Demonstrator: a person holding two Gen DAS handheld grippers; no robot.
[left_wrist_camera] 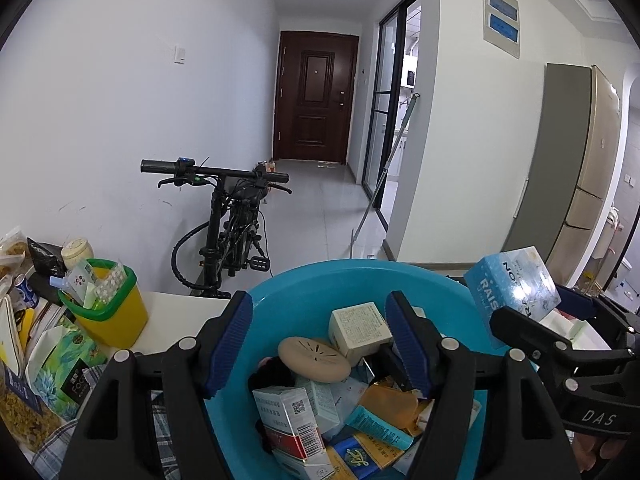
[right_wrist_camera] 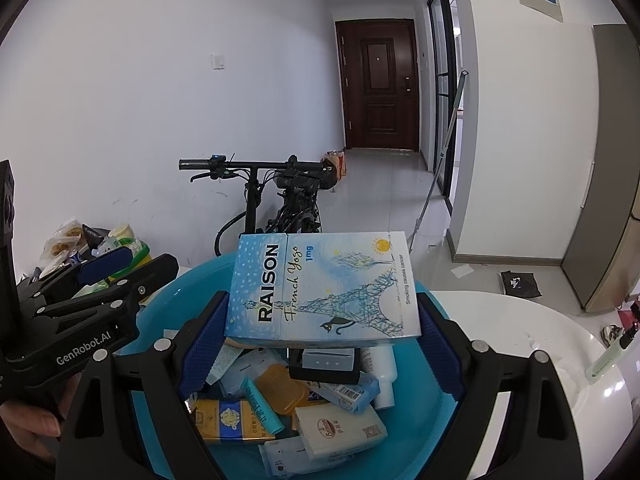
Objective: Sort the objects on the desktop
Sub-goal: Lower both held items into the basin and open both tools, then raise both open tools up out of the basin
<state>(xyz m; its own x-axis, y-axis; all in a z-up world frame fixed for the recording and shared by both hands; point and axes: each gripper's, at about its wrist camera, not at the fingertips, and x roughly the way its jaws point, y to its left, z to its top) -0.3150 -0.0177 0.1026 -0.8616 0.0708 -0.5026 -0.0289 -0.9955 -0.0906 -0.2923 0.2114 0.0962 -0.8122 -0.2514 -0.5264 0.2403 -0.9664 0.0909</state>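
A blue basin (left_wrist_camera: 288, 300) (right_wrist_camera: 164, 320) holds several small boxes, tubes and packets, among them a white box (left_wrist_camera: 358, 330) and a beige round disc (left_wrist_camera: 314, 359). My left gripper (left_wrist_camera: 318, 300) hangs open just above this pile, its blue pads touching nothing; it also shows at the left of the right wrist view (right_wrist_camera: 100, 276). My right gripper (right_wrist_camera: 322, 300) is shut on a light-blue RAISON box (right_wrist_camera: 320, 288) (left_wrist_camera: 512, 288), held flat over the basin by its two short ends.
A yellow bin with a green rim (left_wrist_camera: 112, 320) stands left of the basin, with snack packs and tissue packs around it. The white table (right_wrist_camera: 500, 320) extends right, with a green pen (right_wrist_camera: 604, 356) on it. A bicycle (left_wrist_camera: 228, 232) leans behind.
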